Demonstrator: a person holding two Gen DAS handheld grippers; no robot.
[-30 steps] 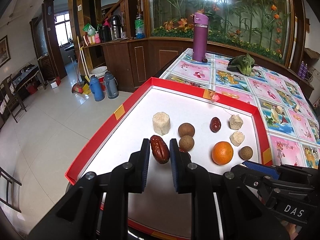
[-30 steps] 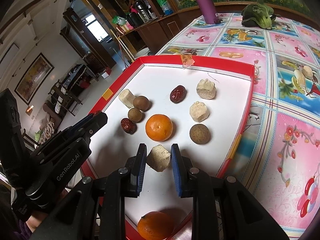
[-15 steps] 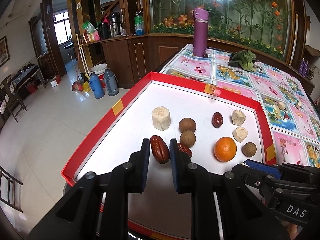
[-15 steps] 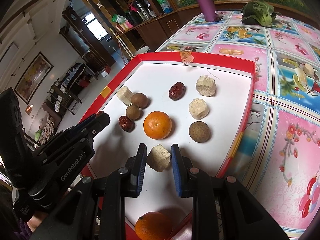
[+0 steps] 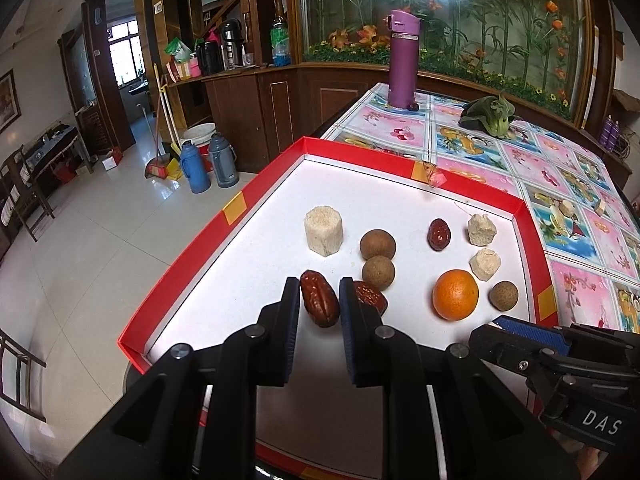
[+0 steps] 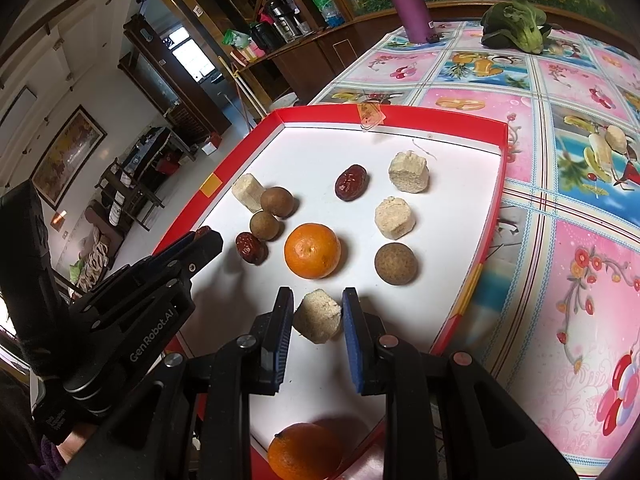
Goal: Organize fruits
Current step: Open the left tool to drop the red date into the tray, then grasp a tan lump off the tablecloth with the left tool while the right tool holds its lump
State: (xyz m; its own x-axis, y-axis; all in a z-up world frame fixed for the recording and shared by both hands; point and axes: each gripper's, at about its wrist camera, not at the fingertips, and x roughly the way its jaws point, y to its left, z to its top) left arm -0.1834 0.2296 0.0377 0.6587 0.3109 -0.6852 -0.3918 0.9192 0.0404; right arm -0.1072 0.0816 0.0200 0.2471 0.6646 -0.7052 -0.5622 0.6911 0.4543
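Nothing has really moved since a second ago: I keep both grippers parked over the red-rimmed white tray. My left gripper stays clenched on a wrinkled dark-red jujube, a second jujube just beside its right finger. My right gripper grasps a pale beige fibrous cut chunk, just this side of the round orange tangerine and brown longan.

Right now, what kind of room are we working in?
Probably a home dining or living area: a table under a fruit-print cloth, wooden cabinetry holding thermos flasks, and a broom on the tiled floor.
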